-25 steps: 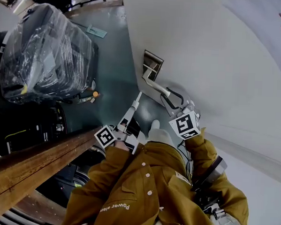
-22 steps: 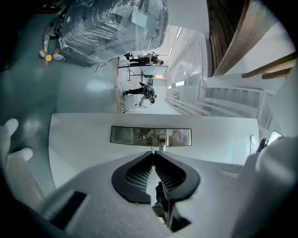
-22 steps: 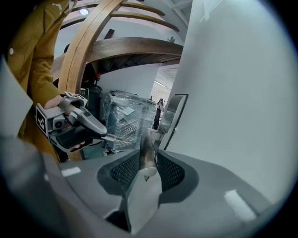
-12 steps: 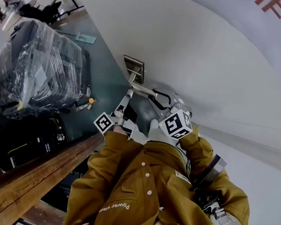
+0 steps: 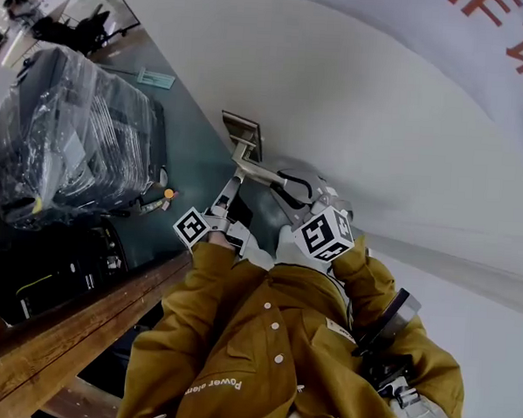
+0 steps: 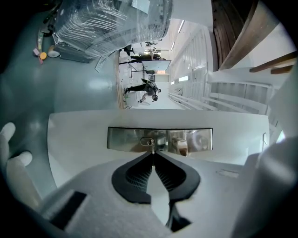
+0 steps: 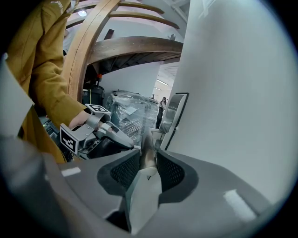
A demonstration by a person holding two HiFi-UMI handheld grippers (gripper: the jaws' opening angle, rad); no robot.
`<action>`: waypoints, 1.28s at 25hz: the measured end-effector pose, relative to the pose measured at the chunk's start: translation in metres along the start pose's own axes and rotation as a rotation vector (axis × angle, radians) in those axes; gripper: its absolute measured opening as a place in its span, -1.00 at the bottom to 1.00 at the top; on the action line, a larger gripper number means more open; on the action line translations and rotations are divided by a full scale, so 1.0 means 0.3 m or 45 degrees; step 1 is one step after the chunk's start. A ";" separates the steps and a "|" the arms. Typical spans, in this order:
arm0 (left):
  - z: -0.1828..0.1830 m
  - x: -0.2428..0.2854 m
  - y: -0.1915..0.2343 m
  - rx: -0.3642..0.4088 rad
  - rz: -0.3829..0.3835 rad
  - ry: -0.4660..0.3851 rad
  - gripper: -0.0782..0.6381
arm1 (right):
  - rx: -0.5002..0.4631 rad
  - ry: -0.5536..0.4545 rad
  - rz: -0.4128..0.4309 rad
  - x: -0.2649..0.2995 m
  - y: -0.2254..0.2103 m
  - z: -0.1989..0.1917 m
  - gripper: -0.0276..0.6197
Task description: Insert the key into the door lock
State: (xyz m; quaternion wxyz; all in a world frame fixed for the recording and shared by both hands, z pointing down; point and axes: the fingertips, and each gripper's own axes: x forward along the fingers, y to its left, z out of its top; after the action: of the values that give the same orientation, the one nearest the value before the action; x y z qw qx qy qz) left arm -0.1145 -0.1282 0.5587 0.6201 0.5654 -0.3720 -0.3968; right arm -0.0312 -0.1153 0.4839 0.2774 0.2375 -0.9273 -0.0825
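Change, left gripper [image 6: 153, 154]: it had come in across the door [image 5: 380, 123] from a stand-off beside the handle [image 7: 145, 144]. It ended with its nose close before the lock plate [image 6: 125, 138]. Most of that travel was early, and by the end it had all but settled.
Change, right gripper [image 7: 148, 155]: none worth noting. It had kept its place on the handle throughout.
Meaning for task: the approach appeared finished and the fine line-up was in hand. Insertion was judged not yet done.
Door: white and plain, seen steeply from above by the head view.
Lock plate: a long bright metal strip set flush in the door, with the handle springing from it.
Handle: a metal lever running between the right gripper's pads, which were closed on both its sides.
Left fingers: pinched together on the key [image 6: 152, 160], with no gap showing at the tips.
Key: a thin, pale metal sliver standing edge-on out of the left jaw tips and pointing at the plate. Only its narrow edge showed, so no teeth or bow could be read.
Keyhole [image 6: 147, 142]: a small oval escutcheon with a dark slot, at mid-plate.
Key against keyhole: the tip lay just beside the slot, a little off to one side. Whether it touched the plate could not be told.
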 end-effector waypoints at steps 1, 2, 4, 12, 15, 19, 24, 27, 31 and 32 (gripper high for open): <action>-0.002 -0.002 0.002 0.003 0.003 0.001 -0.71 | 0.000 -0.001 0.000 0.000 -0.001 0.000 -0.53; -0.003 -0.004 0.004 0.005 0.005 0.001 -0.71 | 0.000 0.000 0.000 0.000 -0.001 -0.001 -0.53; -0.002 -0.004 0.012 0.002 0.006 -0.002 -0.71 | 0.000 0.000 0.000 0.000 -0.002 -0.001 -0.54; 0.027 -0.001 0.026 -0.005 0.009 -0.012 -0.71 | 0.005 0.002 0.000 -0.001 -0.002 -0.001 -0.54; 0.034 0.001 0.019 0.005 0.002 -0.007 -0.71 | 0.004 0.003 -0.002 0.000 -0.004 -0.002 -0.54; 0.022 0.002 0.013 -0.003 0.002 0.013 -0.71 | 0.003 0.005 0.000 0.001 -0.002 -0.002 -0.54; 0.006 -0.012 0.012 -0.002 -0.002 0.018 -0.71 | 0.005 0.005 -0.003 0.001 -0.005 -0.003 -0.54; 0.013 -0.004 0.009 -0.008 -0.012 0.006 -0.71 | 0.005 0.006 -0.006 0.002 -0.006 -0.003 -0.54; 0.028 0.010 0.002 -0.008 -0.014 -0.003 -0.71 | 0.008 0.009 -0.010 0.001 -0.005 -0.004 -0.54; 0.033 0.010 0.003 -0.010 -0.012 -0.008 -0.71 | 0.009 0.010 -0.011 0.001 -0.005 -0.005 -0.54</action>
State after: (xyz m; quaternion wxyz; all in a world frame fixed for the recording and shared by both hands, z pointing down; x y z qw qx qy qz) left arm -0.1223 -0.1350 0.5605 0.6192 0.5637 -0.3695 -0.4029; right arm -0.0299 -0.1167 0.4848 0.2798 0.2429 -0.9254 -0.0796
